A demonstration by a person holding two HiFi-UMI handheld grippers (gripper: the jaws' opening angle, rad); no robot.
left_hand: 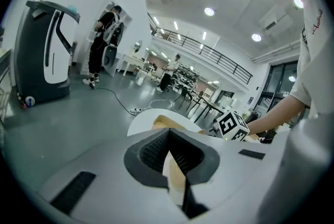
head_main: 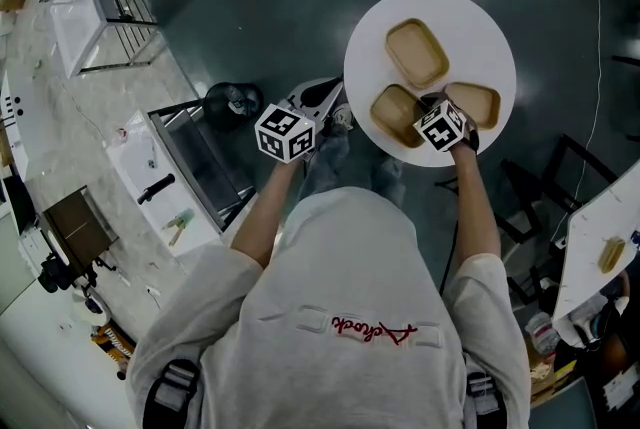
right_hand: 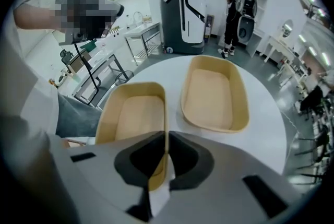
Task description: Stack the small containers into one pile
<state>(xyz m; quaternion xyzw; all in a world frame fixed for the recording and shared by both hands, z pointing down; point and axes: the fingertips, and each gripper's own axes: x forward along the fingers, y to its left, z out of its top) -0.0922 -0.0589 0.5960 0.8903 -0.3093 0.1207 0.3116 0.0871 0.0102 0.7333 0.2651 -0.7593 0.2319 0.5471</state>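
Where the containers sit: three shallow tan containers, open side up and apart from each other, on the round white counter [head_main: 480,22]; none is nested yet.
Held container [right_hand: 130,124]: the one nearest the person, on the counter's near-left part in the head view. Its long axis runs straight away from the right tool, along the line of the jaws.
Right tool [right_hand: 166,137]: pointing steeply down, jaws nearly together and pinched on the right-hand long wall of the held container, one pad inside and one outside.
Far container [right_hand: 214,95]: ahead and to the right of the held one, with a strip of bare counter between them. Its long axis is roughly parallel, leaning slightly. I judge it a likely base for the pile, so the lift would go forward and rightward.
Third container [head_main: 472,104]: just beside the right tool on its other side, out of the right gripper view.
Left tool [left_hand: 169,134]: off the counter's left edge, aimed across it, farther from all three than the right tool. Its jaw tips are drawn together, with a pale tan sliver in the gap beneath that I cannot identify. The head view shows no container at it.
Writing: red cursive stitching [head_main: 375,329] on the back of the person's shirt is too small to read. The marker cubes [head_main: 441,126] carry patterns, not words, and the containers show no label.
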